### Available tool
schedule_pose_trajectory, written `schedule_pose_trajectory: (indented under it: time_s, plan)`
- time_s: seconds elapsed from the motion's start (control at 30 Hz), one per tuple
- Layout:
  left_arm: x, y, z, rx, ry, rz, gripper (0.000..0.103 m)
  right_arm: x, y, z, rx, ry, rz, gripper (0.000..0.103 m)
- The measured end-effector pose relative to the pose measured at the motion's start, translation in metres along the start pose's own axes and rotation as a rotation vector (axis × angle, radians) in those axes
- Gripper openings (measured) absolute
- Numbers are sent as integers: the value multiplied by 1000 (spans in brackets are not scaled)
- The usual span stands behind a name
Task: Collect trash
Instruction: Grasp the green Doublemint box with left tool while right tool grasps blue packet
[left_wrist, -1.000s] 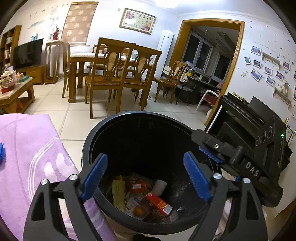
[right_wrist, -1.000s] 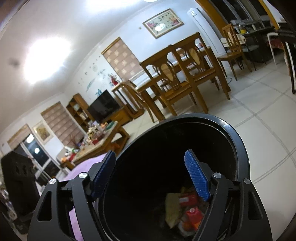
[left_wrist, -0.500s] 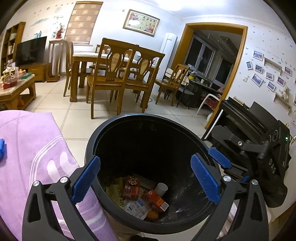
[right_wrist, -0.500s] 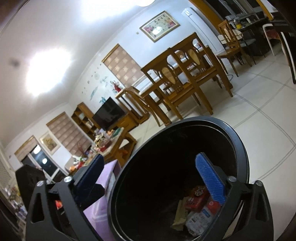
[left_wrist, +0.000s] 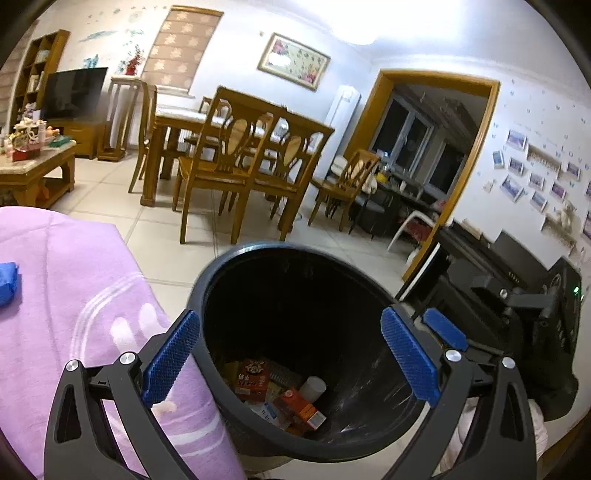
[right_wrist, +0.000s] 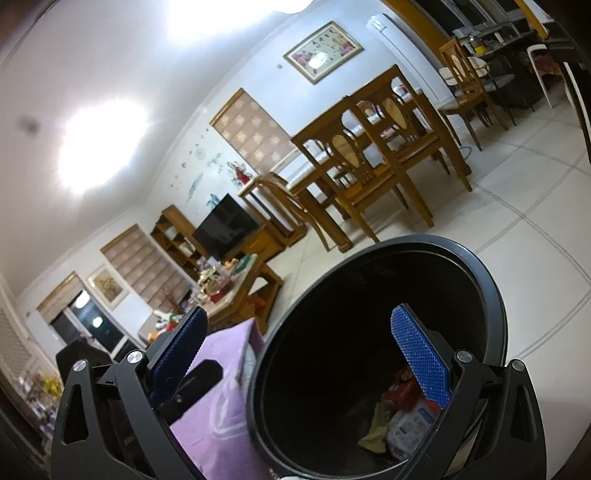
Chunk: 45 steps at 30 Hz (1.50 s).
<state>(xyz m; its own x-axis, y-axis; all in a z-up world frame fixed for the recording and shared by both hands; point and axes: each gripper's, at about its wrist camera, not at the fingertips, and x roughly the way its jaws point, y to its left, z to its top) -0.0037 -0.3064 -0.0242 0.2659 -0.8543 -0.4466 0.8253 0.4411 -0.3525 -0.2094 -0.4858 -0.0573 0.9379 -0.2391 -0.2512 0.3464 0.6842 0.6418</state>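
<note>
Since the earlier frame, both pairs of tongs have been drawn back from the round black plastic bin (left_wrist: 295, 343), and their jaws have just been opening. The left tongs (left_wrist: 291, 362) and right tongs (right_wrist: 299, 350) are spread wide, with nothing held. The bin stands upright on the tiled floor, mouth upward, just right of the lilac-covered bed (left_wrist: 74, 295). Cartons and wrappers (left_wrist: 273, 391) are seen lying at its bottom. The drop appears finished; next, more trash probably has to be sought.
</note>
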Motion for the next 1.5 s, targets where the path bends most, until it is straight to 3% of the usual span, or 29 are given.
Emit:
schedule_pose_trajectory:
  time_s: [0.3, 0.4, 0.47, 0.67, 0.8, 0.83, 0.9, 1.0, 1.17, 1.5]
  plan:
    - [-64, 32, 14, -52, -127, 81, 98, 8, 39, -15, -80, 58, 39, 98]
    - [-91, 57, 20, -51, -154, 154, 98, 21, 61, -27, -132, 99, 59, 98]
    - [-108, 81, 24, -60, -161, 241, 98, 30, 79, -38, -176, 131, 74, 98]
    - [-139, 176, 28, -170, -91, 498, 97, 56, 127, -67, -285, 214, 124, 98]
    - [-133, 221, 34, -147, 21, 634, 97, 72, 154, -85, -324, 269, 162, 98]
    - [-129, 229, 34, -149, 46, 641, 95, 75, 159, -87, -331, 276, 169, 98]
    - [-115, 246, 34, -160, 130, 639, 70, 81, 174, -94, -353, 292, 183, 98]
    - [-100, 266, 32, -201, 207, 610, 58, 91, 185, -95, -375, 314, 192, 98]
    - [-101, 275, 32, -224, 199, 596, 31, 109, 209, -101, -437, 357, 192, 98]
    - [-116, 277, 23, -233, 191, 555, 31, 247, 275, -141, -632, 593, 41, 98]
